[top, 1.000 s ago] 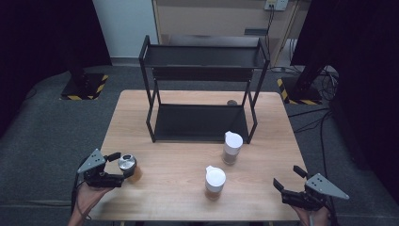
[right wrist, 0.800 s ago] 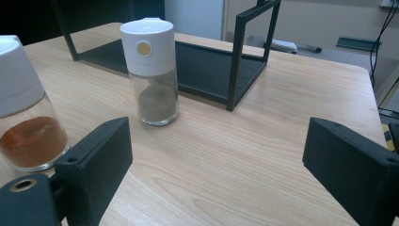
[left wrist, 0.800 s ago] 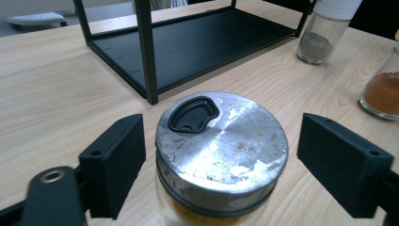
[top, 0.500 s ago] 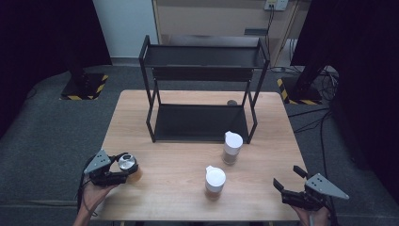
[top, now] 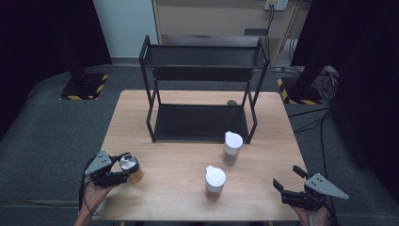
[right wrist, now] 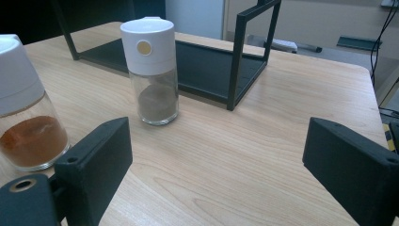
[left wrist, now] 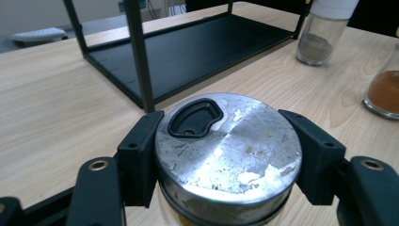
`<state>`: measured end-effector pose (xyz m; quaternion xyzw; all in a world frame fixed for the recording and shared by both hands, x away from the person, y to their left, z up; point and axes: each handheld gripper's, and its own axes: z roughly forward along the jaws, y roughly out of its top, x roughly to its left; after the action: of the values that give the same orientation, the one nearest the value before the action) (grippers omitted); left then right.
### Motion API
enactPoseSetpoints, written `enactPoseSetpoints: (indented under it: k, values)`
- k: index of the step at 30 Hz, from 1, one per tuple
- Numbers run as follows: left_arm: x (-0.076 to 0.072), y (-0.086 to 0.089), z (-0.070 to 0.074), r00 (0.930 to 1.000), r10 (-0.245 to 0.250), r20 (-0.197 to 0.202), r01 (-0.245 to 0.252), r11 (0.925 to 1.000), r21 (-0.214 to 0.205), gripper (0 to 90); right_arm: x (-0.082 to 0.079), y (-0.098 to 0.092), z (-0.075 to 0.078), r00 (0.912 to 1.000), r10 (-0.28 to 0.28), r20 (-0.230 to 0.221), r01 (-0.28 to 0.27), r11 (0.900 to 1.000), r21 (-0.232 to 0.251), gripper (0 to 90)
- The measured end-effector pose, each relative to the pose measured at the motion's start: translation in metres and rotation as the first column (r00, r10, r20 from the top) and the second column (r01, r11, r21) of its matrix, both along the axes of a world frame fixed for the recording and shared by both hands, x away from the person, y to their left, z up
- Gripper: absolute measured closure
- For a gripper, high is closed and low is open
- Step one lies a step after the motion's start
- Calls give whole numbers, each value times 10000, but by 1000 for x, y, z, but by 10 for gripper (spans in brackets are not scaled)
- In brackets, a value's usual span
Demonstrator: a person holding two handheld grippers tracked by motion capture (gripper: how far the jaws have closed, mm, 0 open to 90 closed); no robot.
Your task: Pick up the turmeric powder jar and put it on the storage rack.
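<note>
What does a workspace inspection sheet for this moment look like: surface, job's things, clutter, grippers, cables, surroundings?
Surface: wooden table, bare near its front edge.
Job's things: metal-lidded jar at the table's left front, clamped; its amber contents show in the high view.
Clutter: black two-tier rack; two white-capped spice jars; small dark object behind the rack.
Grippers: left gripper shut on the jar; right gripper open, holding nothing.
Cables: black leads on the floor at right.
Surroundings: grey carpet, dark curtains.

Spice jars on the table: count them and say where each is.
3: metal-lidded jar in the left gripper at the table's left front; white-capped jar front centre; white-capped jar beside the rack's right leg.
</note>
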<state>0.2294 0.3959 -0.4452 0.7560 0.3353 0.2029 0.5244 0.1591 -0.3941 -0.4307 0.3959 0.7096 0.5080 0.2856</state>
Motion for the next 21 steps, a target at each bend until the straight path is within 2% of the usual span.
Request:
enactPoseSetpoints:
  k: [7,13,21]
  values:
    - [11,-9,14,9986,-526,69,527,9986,-90,345,0,0,0,10000,22,4,-22,10000,5,90]
    - [25,-24,30,9956,-933,61,933,9956,48,345,0,-1,0,10000,32,25,-32,10000,7,90]
    - [39,-40,43,9915,-1297,143,1295,9915,131,344,0,-1,0,10000,48,30,-48,10000,13,90]
